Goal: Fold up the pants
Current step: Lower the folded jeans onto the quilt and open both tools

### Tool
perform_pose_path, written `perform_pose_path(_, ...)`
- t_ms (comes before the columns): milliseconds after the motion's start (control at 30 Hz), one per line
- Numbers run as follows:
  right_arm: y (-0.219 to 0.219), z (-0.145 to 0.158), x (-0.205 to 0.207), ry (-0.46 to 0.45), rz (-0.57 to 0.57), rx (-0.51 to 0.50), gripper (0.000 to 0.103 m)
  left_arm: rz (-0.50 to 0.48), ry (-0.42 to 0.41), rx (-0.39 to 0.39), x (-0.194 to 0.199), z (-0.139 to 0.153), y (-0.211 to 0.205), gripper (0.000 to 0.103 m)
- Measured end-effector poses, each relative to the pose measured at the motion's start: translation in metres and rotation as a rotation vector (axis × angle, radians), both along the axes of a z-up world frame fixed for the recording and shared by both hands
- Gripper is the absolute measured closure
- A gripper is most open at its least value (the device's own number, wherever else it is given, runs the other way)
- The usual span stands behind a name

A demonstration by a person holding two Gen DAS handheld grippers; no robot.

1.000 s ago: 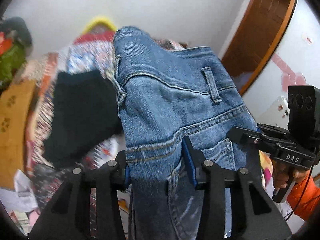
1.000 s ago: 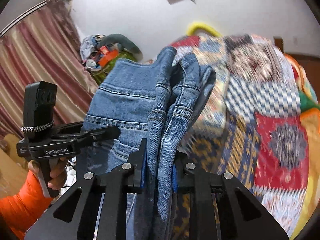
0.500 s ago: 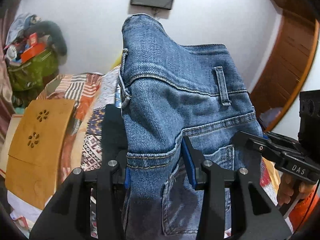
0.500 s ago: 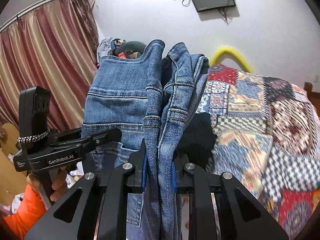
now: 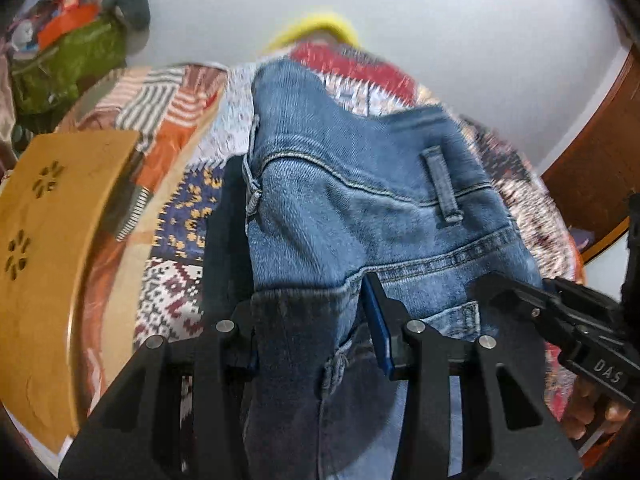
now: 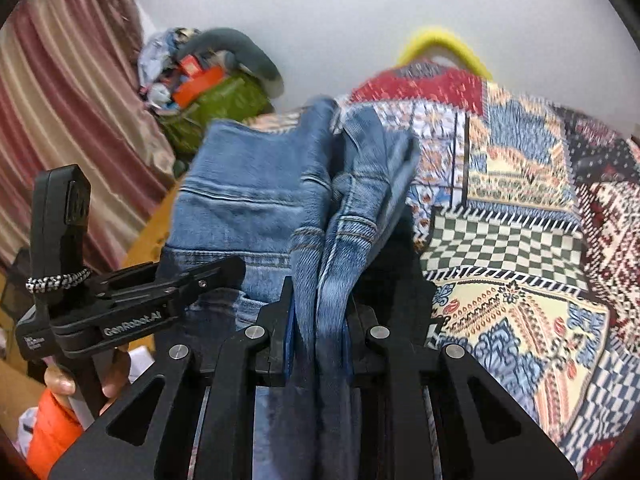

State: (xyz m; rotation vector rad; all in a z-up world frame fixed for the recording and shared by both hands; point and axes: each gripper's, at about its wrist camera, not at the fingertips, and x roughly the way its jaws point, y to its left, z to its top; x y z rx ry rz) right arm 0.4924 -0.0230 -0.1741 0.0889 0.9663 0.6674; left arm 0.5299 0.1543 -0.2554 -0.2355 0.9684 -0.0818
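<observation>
A pair of blue jeans (image 5: 360, 208) hangs in the air above the bed, held at the waistband by both grippers. My left gripper (image 5: 312, 320) is shut on one end of the waistband, near a back pocket and belt loop. My right gripper (image 6: 318, 316) is shut on the bunched other end of the jeans (image 6: 256, 204). Each gripper shows in the other's view: the right one (image 5: 560, 320) at the right edge, the left one (image 6: 132, 300) at the left. The legs hang down out of sight.
A patchwork quilt (image 6: 520, 240) covers the bed below. A dark garment (image 5: 224, 240) lies on it behind the jeans. A wooden board (image 5: 44, 260) stands at the left. A pile of bags and clothes (image 6: 208, 84) sits by the curtain (image 6: 60, 120). A wooden door frame (image 5: 592, 152) is at the right.
Both grippers tilted upward, then back down toward the bed, with the jeans held throughout. The quilt fills more of both views now than half a second ago.
</observation>
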Motion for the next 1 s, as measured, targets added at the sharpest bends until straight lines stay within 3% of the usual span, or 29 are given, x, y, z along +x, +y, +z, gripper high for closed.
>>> perform_pose_path(100,0.005,-0.025,0.018,0.053,0.005,-0.087,0.087,-0.015,0.052,0.005,0.015,-0.024,-0.005,0.059)
perform_pose_path(167,0.001,-0.036,0.021,0.063,0.014,-0.120,0.084,-0.005,0.044,0.007,0.011,-0.027,-0.008,0.053)
perform_pose_path(267,-0.010,-0.034,0.017,0.066,0.026,-0.097,0.082,-0.001,0.039,-0.008,0.005,-0.022,-0.004,0.052)
perform_pose_path(400,-0.019,-0.017,-0.007,0.003,0.019,-0.140,0.081,0.022,0.035,0.010,-0.010,-0.006,0.005,0.052)
perform_pose_path(533,-0.031,0.013,-0.035,-0.074,0.015,-0.137,0.081,0.019,-0.028,0.112,-0.045,0.033,0.004,0.052)
perform_pose_path(700,-0.047,0.065,-0.078,-0.164,-0.001,-0.080,0.081,0.004,-0.138,0.169,-0.102,0.093,-0.007,0.052)
perform_pose_path(1000,-0.070,0.167,-0.180,-0.392,0.005,0.048,0.081,0.010,-0.402,0.152,-0.238,0.205,-0.029,0.052)
